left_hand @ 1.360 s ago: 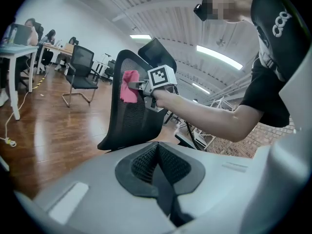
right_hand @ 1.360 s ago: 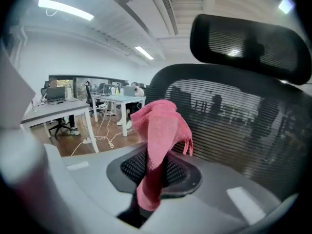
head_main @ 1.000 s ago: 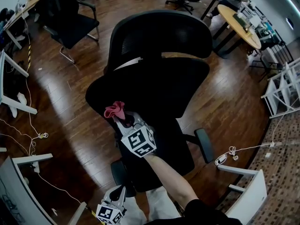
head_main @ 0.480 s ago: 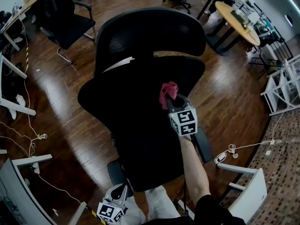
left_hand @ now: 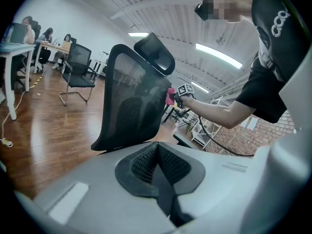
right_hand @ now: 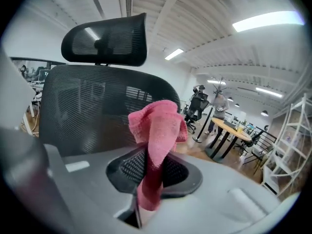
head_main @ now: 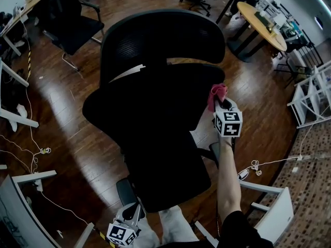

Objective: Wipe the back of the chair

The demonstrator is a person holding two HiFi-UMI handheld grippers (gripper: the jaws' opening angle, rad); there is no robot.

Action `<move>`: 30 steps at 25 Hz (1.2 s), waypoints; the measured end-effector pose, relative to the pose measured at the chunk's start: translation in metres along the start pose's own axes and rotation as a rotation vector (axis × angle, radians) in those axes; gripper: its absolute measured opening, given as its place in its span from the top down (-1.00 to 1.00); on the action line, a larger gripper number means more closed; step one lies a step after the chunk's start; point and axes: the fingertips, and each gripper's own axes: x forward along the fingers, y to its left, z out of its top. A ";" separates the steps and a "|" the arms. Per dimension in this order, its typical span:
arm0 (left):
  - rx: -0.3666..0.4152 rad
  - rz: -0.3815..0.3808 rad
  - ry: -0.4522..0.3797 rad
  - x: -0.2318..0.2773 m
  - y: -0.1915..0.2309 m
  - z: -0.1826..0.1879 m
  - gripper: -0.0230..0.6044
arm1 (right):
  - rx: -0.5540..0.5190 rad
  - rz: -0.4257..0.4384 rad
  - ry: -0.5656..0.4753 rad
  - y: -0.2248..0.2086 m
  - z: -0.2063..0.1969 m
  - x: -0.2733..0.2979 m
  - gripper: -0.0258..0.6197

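Head view, one chair back, one pink cloth at its right edge in right gripper, open floor around, left gripper low, left gripper view, jaws together, empty, right gripper view, jaws clamped on pink cloth.

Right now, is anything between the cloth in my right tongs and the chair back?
Nothing visible does. The pink cloth, clamped in the right tongs, sits at the right edge of the chair back, with only bare mesh beyond it.
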 end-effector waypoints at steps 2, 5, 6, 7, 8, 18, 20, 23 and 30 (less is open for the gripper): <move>-0.003 -0.004 -0.004 0.000 0.001 -0.002 0.97 | 0.004 -0.002 -0.015 -0.001 0.011 -0.002 0.77; -0.007 -0.003 -0.003 0.000 0.000 0.001 0.97 | -0.032 0.041 -0.051 0.026 0.031 -0.006 0.77; -0.008 -0.004 -0.004 0.000 0.000 0.001 0.97 | -0.045 0.062 -0.065 0.041 0.038 -0.008 0.77; -0.009 -0.004 -0.006 -0.001 0.001 0.001 0.97 | -0.058 0.086 -0.080 0.058 0.044 -0.010 0.77; -0.008 -0.004 -0.006 -0.002 0.001 0.002 0.97 | -0.069 0.115 -0.096 0.077 0.050 -0.013 0.77; -0.023 0.019 -0.026 -0.021 0.018 -0.001 0.97 | -0.232 0.550 -0.207 0.337 0.096 -0.048 0.77; -0.028 0.028 -0.028 -0.025 0.020 0.000 0.97 | -0.273 0.623 -0.211 0.380 0.099 -0.058 0.77; -0.032 0.036 -0.037 -0.031 0.025 -0.006 0.97 | -0.308 0.715 -0.221 0.428 0.105 -0.070 0.77; -0.040 0.049 -0.044 -0.040 0.030 -0.005 0.97 | -0.304 0.759 -0.233 0.452 0.121 -0.068 0.77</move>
